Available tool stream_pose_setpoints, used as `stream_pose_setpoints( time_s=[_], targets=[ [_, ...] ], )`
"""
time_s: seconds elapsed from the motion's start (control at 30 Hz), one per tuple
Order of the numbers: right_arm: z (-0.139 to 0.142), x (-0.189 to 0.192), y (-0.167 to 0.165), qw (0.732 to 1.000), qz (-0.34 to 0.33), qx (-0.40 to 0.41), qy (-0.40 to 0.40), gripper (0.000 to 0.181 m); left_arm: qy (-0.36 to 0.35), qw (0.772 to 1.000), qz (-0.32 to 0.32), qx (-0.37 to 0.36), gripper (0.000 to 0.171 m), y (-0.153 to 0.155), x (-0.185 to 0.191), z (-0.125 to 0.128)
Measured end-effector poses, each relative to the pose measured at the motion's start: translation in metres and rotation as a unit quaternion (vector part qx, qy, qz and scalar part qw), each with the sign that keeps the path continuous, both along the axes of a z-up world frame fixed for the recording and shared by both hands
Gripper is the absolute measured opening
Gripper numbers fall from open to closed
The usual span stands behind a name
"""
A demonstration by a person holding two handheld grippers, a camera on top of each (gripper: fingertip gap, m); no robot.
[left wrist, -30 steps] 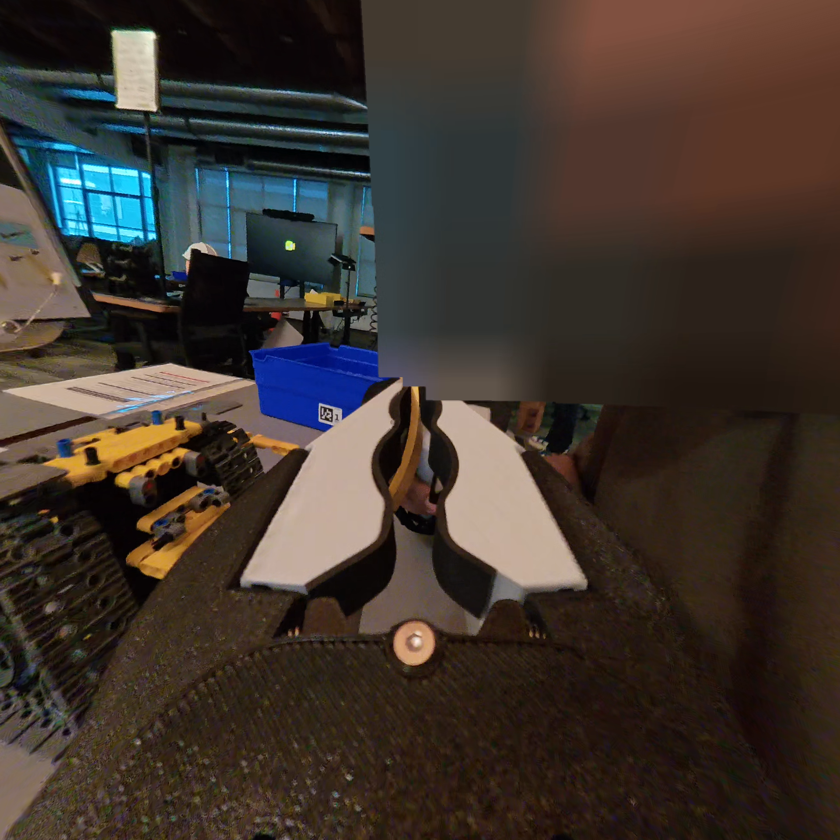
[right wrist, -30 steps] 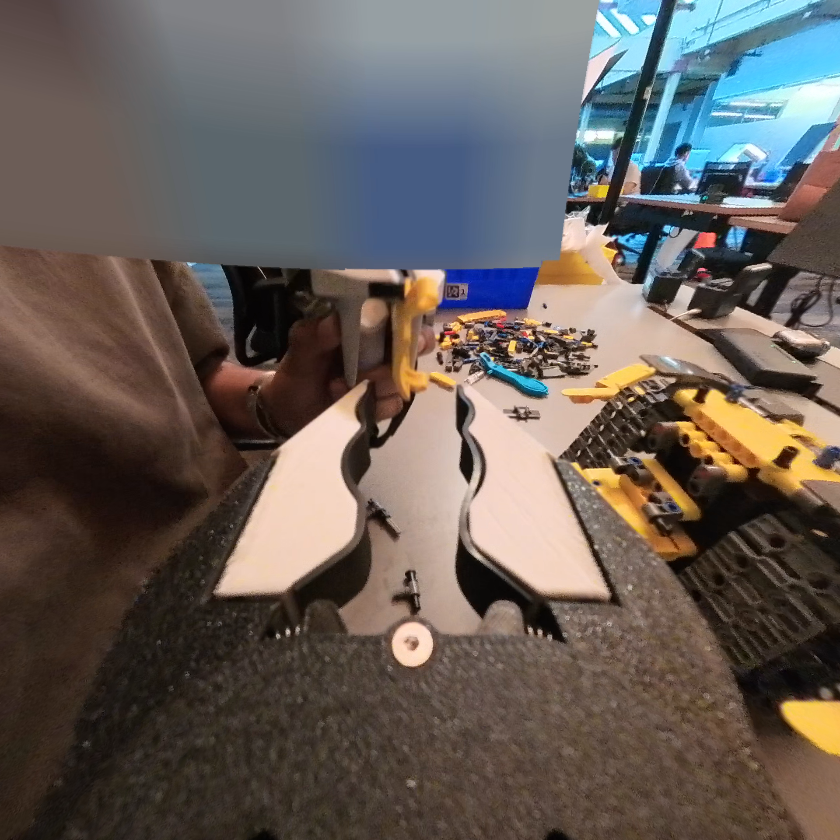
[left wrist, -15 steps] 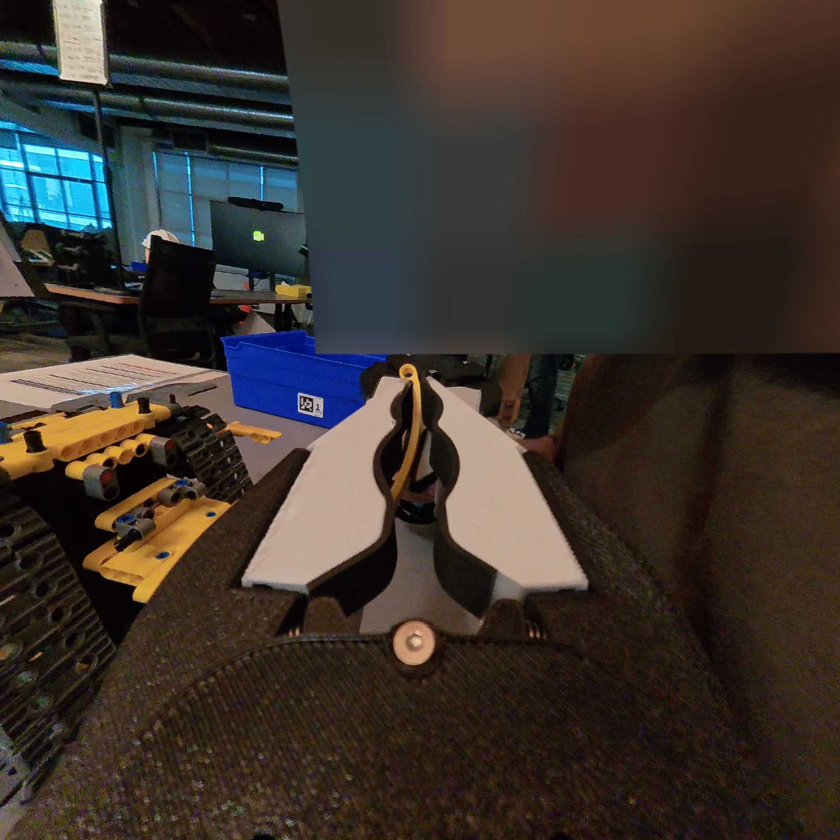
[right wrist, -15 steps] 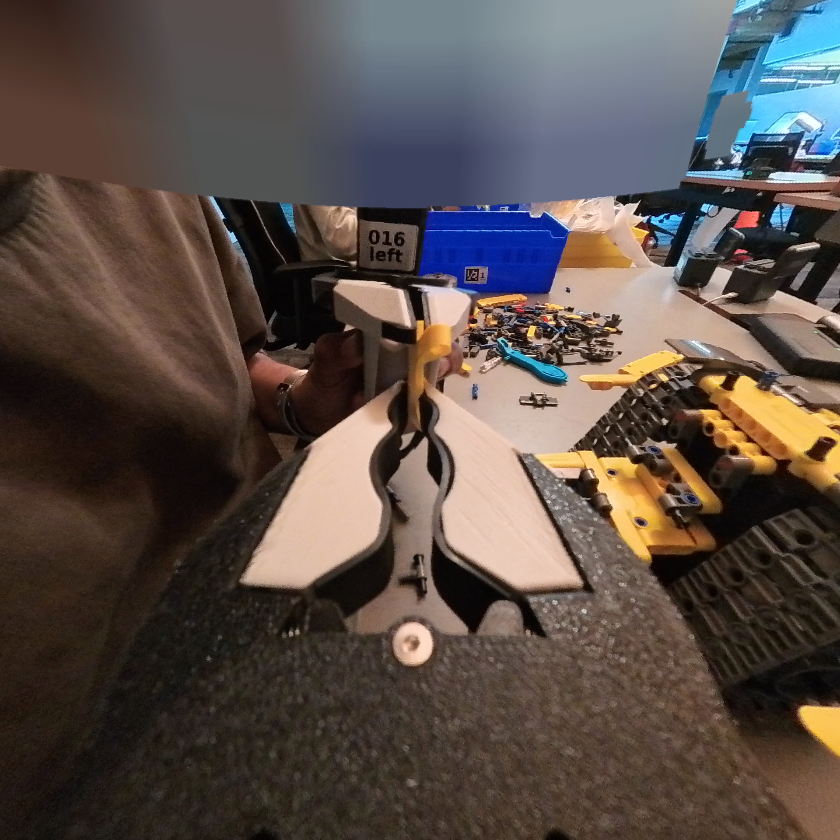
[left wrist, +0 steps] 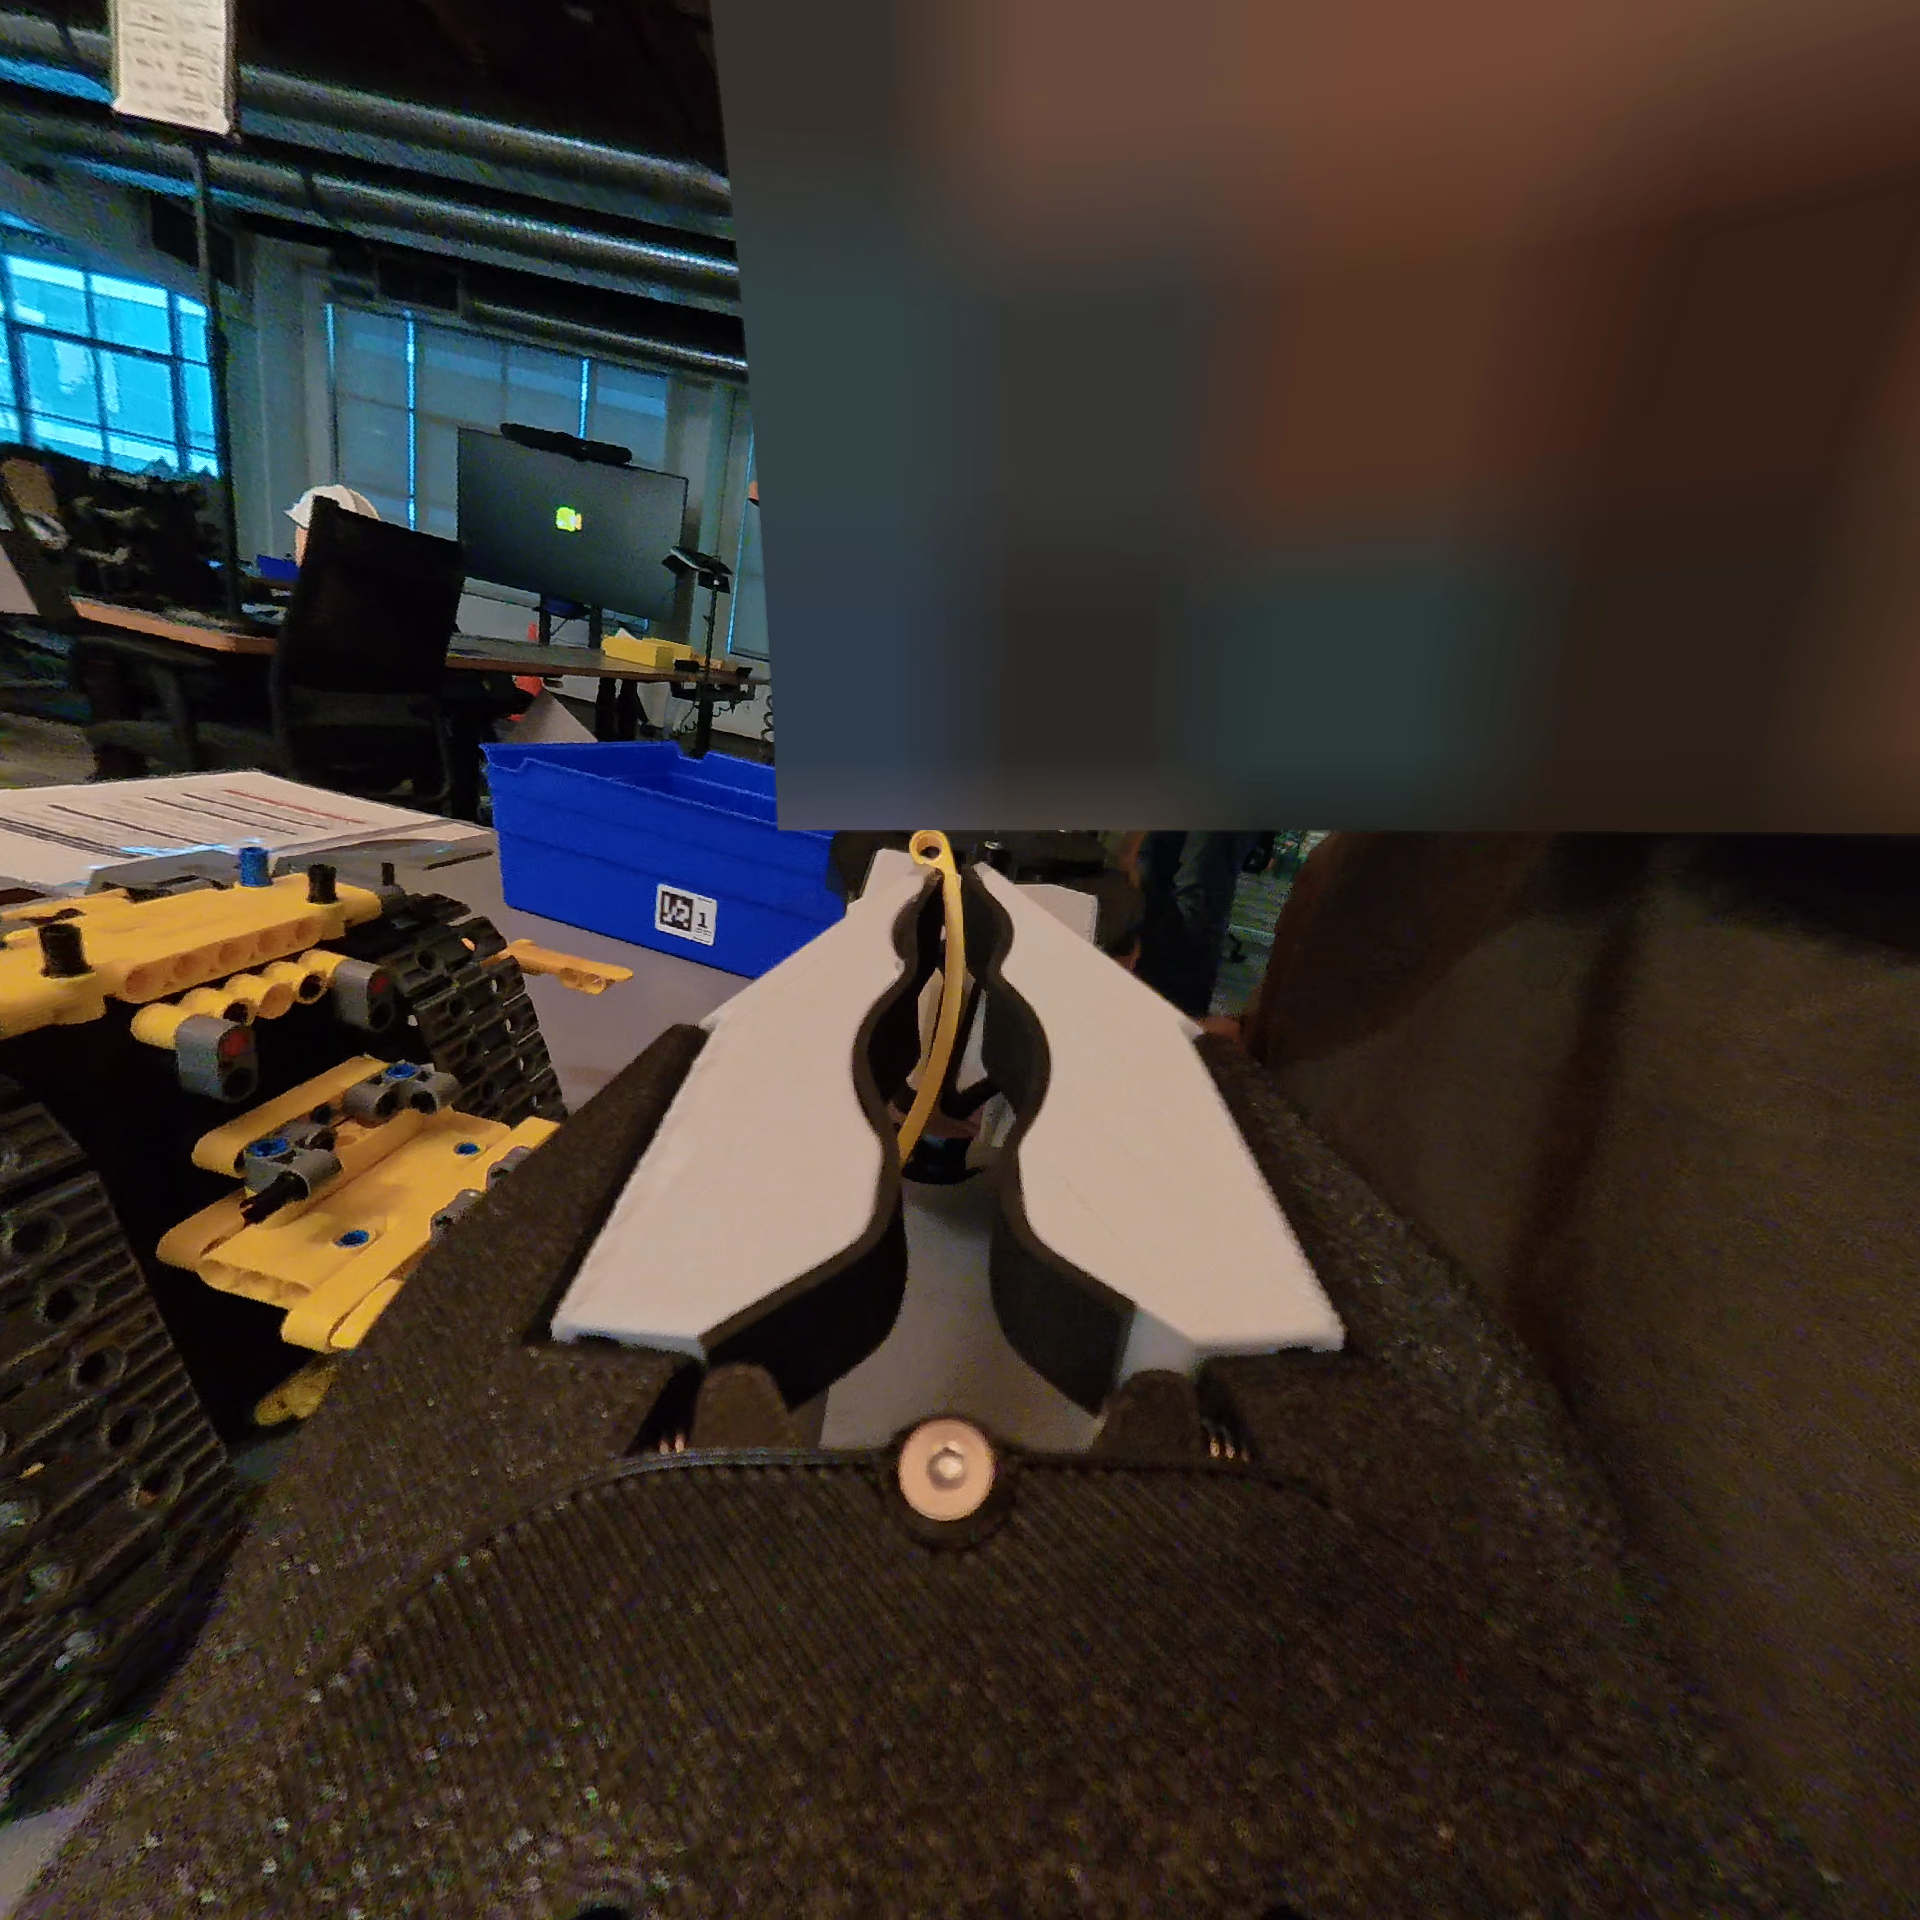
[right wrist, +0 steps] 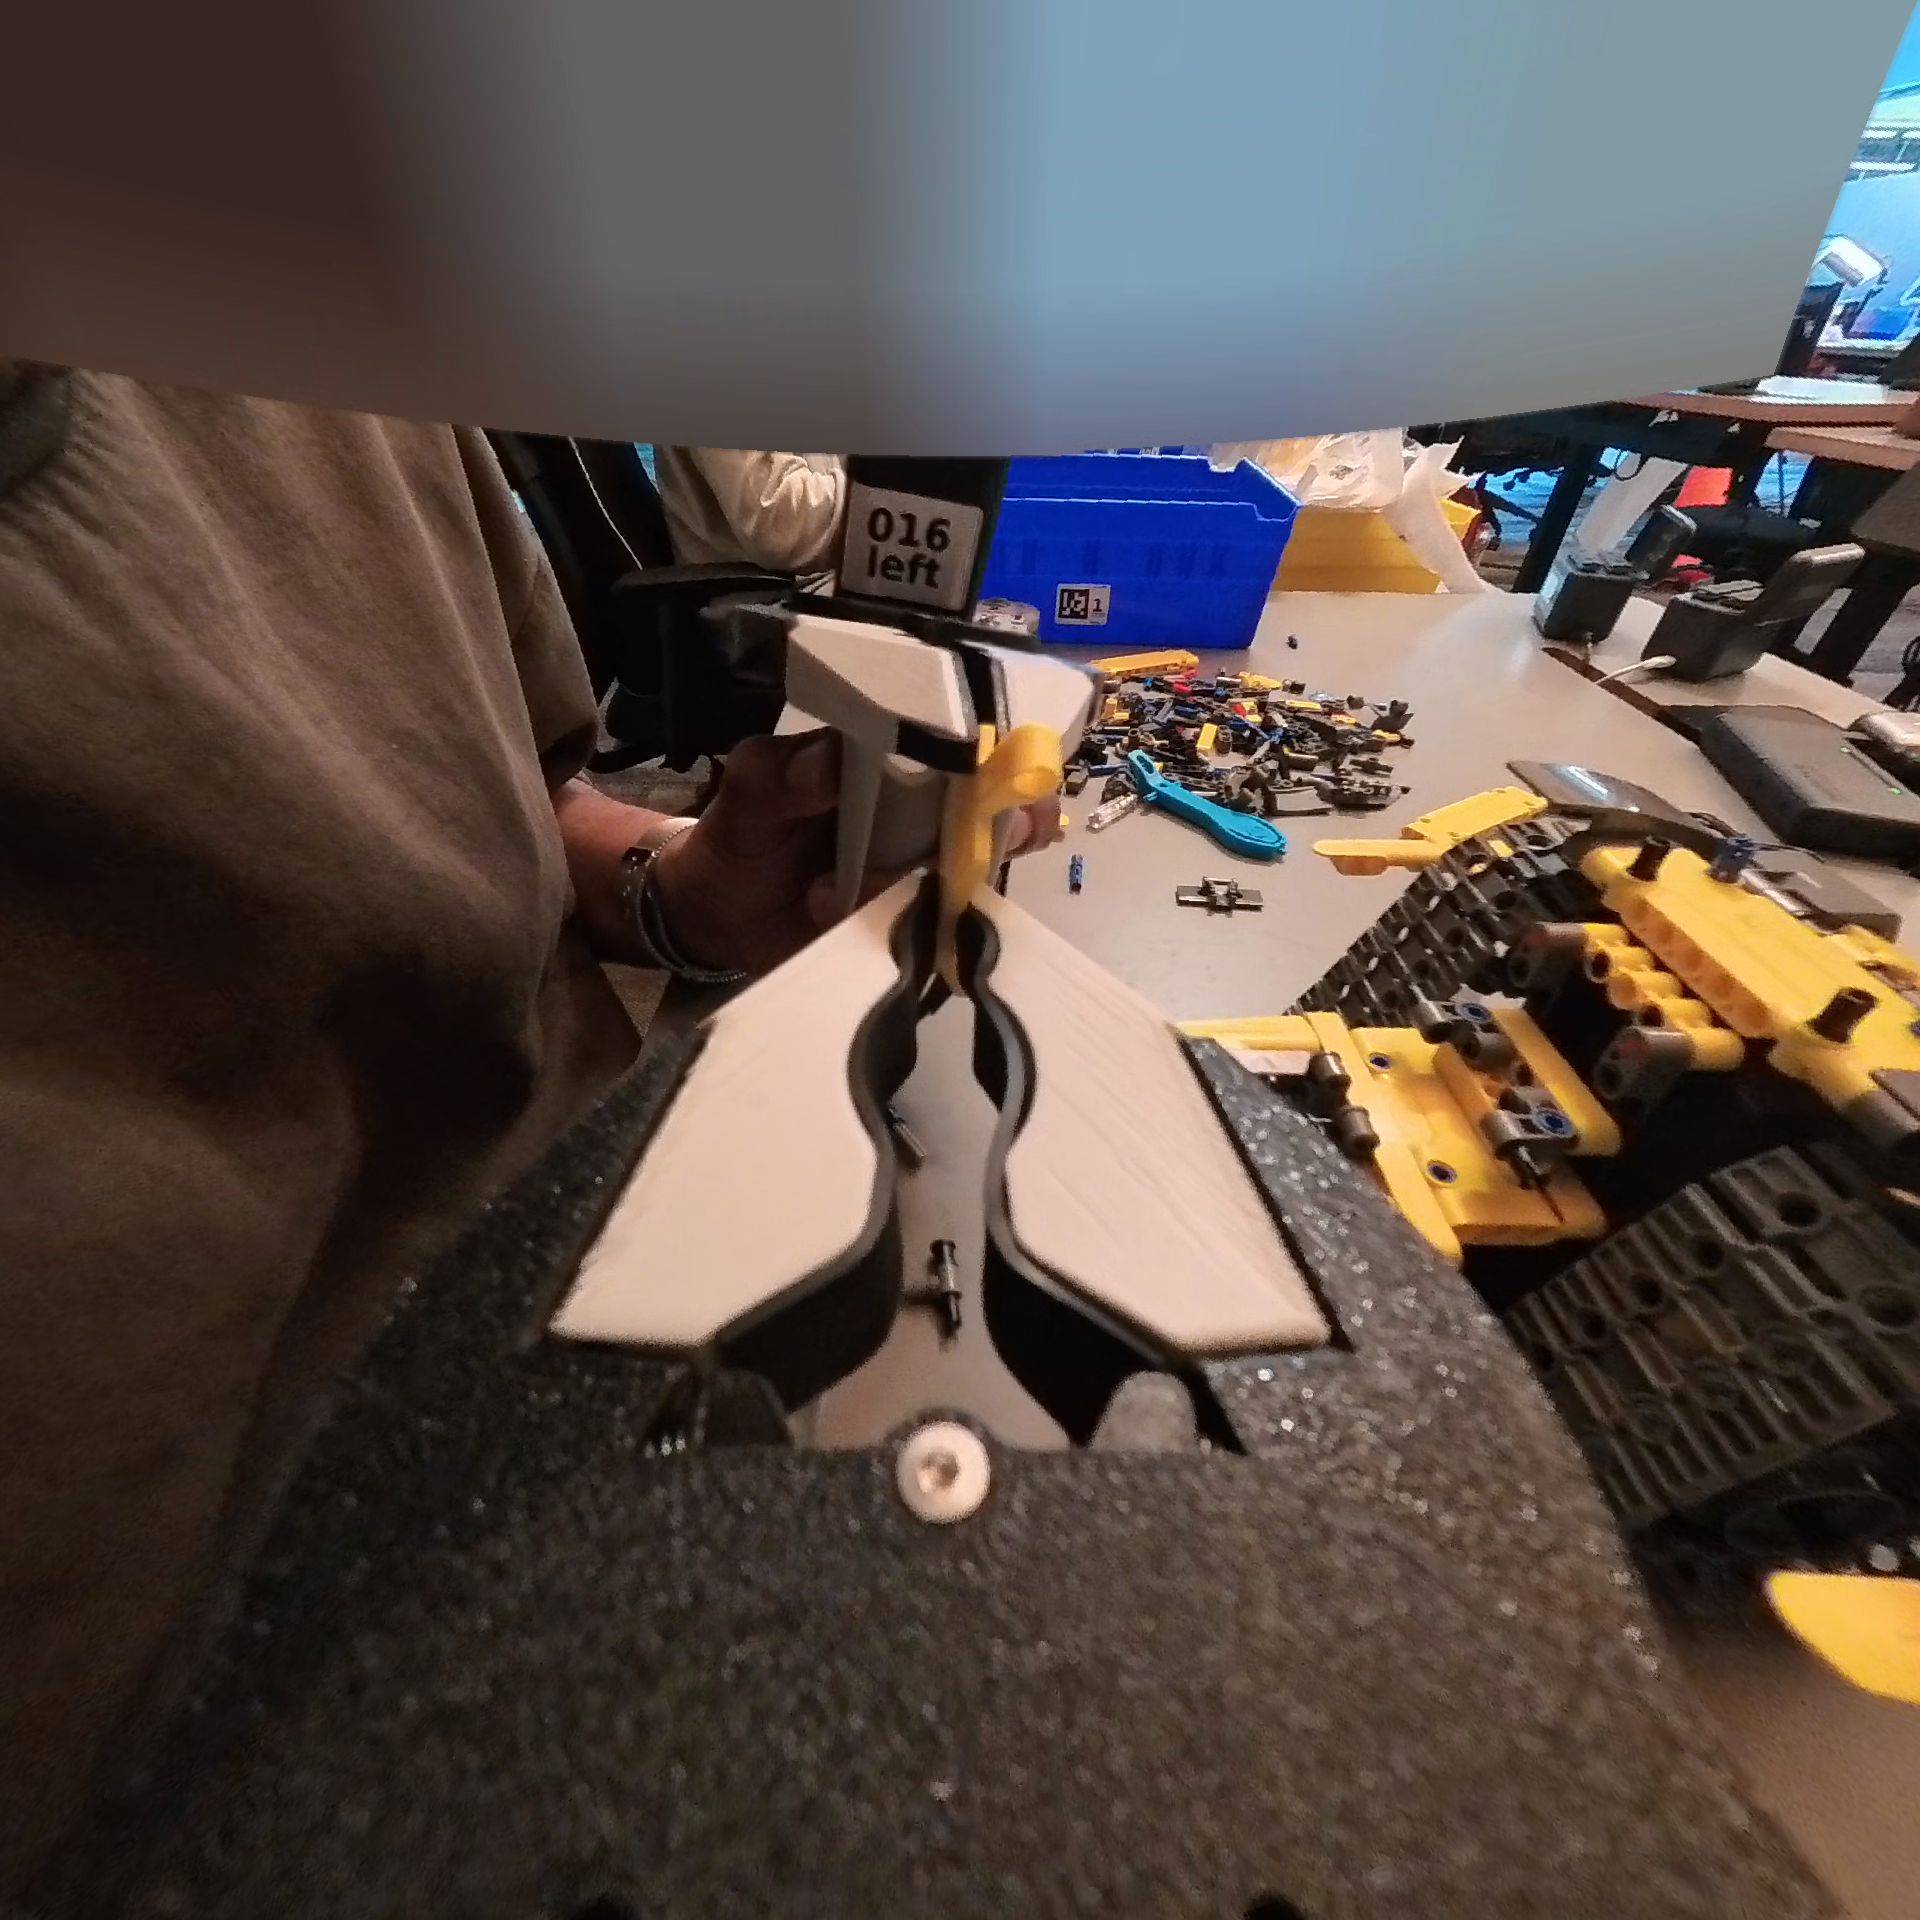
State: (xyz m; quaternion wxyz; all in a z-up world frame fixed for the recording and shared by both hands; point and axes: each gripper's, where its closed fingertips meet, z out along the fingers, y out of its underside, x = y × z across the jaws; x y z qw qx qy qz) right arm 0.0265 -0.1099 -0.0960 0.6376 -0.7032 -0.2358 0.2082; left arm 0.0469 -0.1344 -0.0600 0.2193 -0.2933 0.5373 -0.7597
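My left claw (left wrist: 951, 883) is clamped on a thin curved yellow plastic piece (left wrist: 935, 1029); my right claw (right wrist: 948, 935) pinches that piece's lower end, both held above the counter (right wrist: 1371, 675) edge. Ridged black-and-yellow brick model (right wrist: 1662, 1049) just beside, loose bricks (right wrist: 1247, 738) toward the far edge.

The left wrist camera is sitting just behind its own gripper (left wrist: 948, 883), looking low across the table (left wrist: 623, 997) toward a blue bin (left wrist: 644, 842), with the yellow and black toy vehicle (left wrist: 260, 1039) close on its left and a person's brown shirt (left wrist: 1558, 1247) filling its right. The right wrist camera is looking along its gripper (right wrist: 948, 935) from the opposite side, with the shirt (right wrist: 260, 935) on its left and the vehicle (right wrist: 1610, 1039) on its right. Both views are sharing the bin (right wrist: 1132, 551), the table (right wrist: 1455, 707), the vehicle and one yellow part (left wrist: 940, 997) pinched at both ends (right wrist: 982, 821).
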Motion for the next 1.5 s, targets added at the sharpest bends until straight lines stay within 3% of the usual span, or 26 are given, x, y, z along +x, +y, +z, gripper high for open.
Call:
stream_pose_setpoints(
  time_s=[0.8, 1.1, 1.27, 1.5],
  targets=[
    [0.008, 0.009, -0.006, 1.0, 0.002, 0.008, 0.014, 0.001, 0.022, 0.997, -0.037, -0.064, 0.0, 0.011, -0.003, 0.001],
    [0.004, 0.009, -0.001, 0.999, -0.028, 0.022, -0.025, 0.018, 0.05, 0.989, -0.045, -0.128, 0.0, 0.027, 0.001, 0.001],
    [0.003, 0.011, 0.002, 0.999, -0.04, 0.016, -0.019, 0.017, 0.059, 0.987, -0.052, -0.137, 0.0, 0.026, 0.003, -0.001],
    [-0.004, 0.011, 0.004, 0.999, -0.031, -0.021, 0.005, 0.003, 0.064, 0.99, -0.051, -0.114, 0.0, 0.02, 0.003, -0.005]
  ],
)
